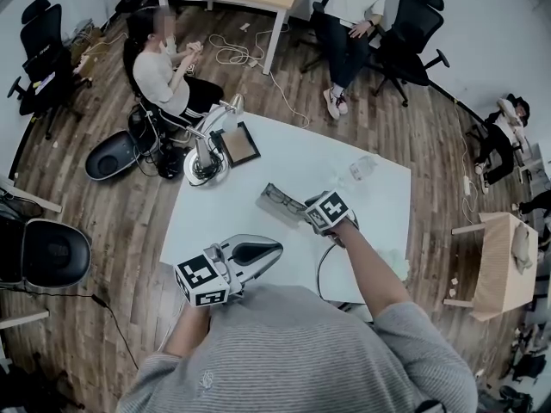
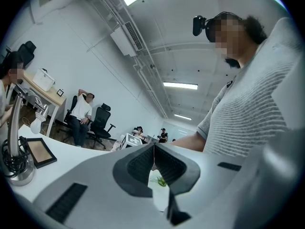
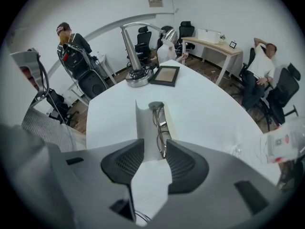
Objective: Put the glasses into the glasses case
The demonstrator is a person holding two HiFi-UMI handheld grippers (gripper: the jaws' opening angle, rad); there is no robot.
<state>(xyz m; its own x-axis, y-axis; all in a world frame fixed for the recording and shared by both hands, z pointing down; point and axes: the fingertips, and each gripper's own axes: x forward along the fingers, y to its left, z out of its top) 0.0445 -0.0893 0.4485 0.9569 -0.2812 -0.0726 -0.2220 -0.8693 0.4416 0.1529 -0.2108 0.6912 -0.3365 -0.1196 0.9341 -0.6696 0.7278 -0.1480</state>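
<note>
The glasses [image 3: 159, 123] lie inside the open glasses case [image 3: 144, 128] on the white table [image 3: 209, 104]. We hold our right gripper [image 3: 153, 148] over the case, jaws wide apart and gripping nothing. Our left gripper [image 2: 154, 147] is pinched together, empty, near the table's edge.

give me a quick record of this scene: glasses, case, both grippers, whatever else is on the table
glasses: lying in the open glasses case
glasses case: open, on the white table
right gripper: above the case, pointing down, jaws apart, holding nothing
left gripper: jaws together, empty, away from the case
also on table: desk lamp, picture frame
</note>
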